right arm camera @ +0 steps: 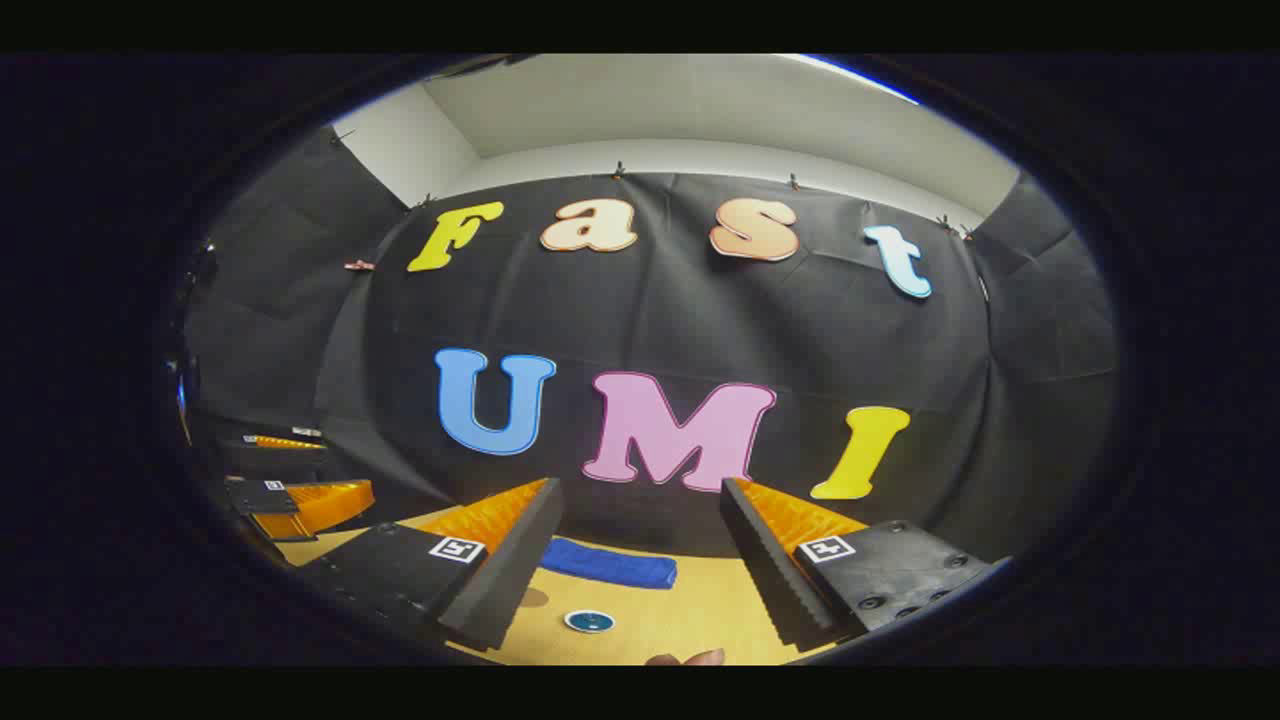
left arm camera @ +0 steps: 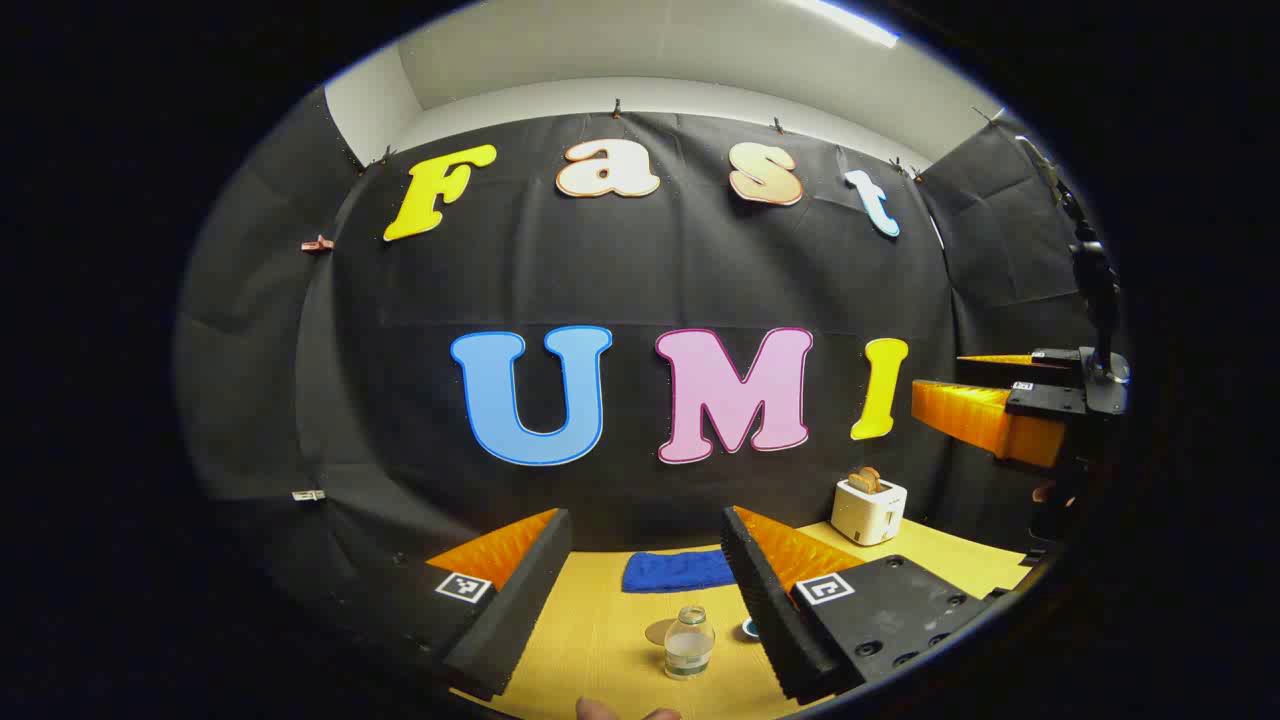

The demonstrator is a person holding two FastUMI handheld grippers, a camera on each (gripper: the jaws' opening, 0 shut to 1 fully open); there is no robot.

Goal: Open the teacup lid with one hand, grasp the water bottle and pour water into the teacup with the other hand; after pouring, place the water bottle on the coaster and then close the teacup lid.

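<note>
Left gripper (left arm camera: 645, 590) spread wide, empty, above a water bottle (left arm camera: 689, 644) on the bench (left arm camera: 600, 640); right gripper (right arm camera: 640, 560) likewise agape, holding nothing.

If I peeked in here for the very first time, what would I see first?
Probably the white toaster with toast poking out, standing at the far right of the yellow table. Then the blue cloth lying at the back by the wall, and the small clear water bottle standing up near the front, between the open fingers of the left hand-held gripper. The right hand-held gripper, also open, hangs above the table.
</note>
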